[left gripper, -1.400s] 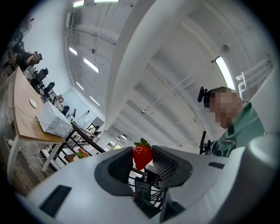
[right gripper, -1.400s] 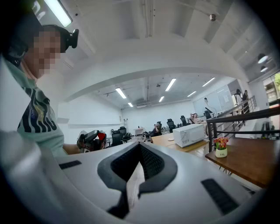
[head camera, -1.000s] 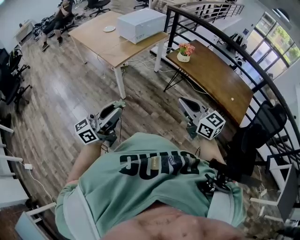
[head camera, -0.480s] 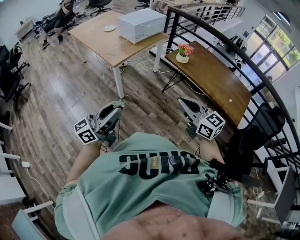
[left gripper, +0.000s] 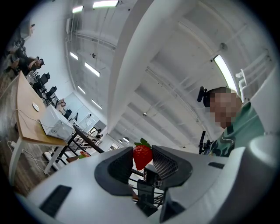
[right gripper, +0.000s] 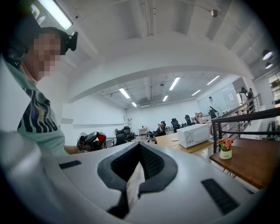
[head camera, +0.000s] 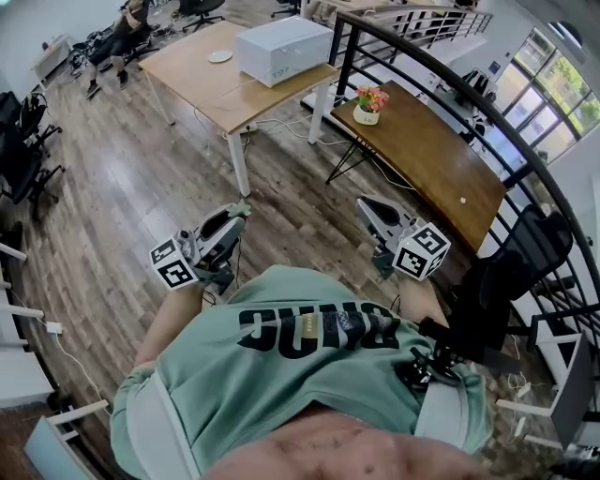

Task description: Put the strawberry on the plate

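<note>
A big open office. Wood floor [head camera: 122,178] all over. Long desks out in the room: a light one [head camera: 202,80] with a white box [head camera: 284,49] on top, and a dark one [head camera: 431,159] with a small pot of flowers [head camera: 368,101]. Black chairs on wheels [head camera: 23,159] along one side, more of them far back by the white wall. People sitting [head camera: 125,26] at the far end. Long strip lights [right gripper: 175,83] up on a white ceiling [right gripper: 148,43]. A black rail [right gripper: 214,135] by the dark desk. Big windows [head camera: 553,84] on one side, green outside.
</note>
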Motion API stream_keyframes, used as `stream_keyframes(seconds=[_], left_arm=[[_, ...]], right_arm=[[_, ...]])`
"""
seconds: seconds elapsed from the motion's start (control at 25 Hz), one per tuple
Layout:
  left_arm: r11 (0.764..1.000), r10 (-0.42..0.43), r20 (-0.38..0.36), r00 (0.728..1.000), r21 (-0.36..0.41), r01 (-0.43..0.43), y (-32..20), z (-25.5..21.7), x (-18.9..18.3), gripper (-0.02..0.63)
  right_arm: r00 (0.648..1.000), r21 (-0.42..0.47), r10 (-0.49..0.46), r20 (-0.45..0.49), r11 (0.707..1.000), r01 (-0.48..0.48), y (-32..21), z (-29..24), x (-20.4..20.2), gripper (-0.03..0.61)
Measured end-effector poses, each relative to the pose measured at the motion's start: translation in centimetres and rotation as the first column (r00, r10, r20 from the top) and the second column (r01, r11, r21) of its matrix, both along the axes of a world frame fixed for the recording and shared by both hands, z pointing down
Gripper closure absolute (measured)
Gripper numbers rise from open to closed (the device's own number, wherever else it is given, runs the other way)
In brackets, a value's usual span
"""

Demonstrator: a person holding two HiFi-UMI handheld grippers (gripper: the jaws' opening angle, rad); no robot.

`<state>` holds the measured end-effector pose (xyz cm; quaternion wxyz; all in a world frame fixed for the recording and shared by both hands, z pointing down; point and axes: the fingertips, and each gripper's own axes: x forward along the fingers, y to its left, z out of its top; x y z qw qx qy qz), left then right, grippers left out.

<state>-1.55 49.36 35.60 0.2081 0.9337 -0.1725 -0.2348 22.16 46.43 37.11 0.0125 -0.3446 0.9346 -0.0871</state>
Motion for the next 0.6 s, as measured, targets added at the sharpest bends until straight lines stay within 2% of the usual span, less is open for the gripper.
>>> stream_keyframes(seconds=[0.6], left_arm=[[1.000, 0.003, -0.003, 1.000, 0.000, -0.003, -0.31, -0.13, -0.42, 0.471]], right_arm=[[0.998, -0.039, 0.015, 0.063, 0.999, -0.012, -0.69, 0.05, 0.09, 0.572]])
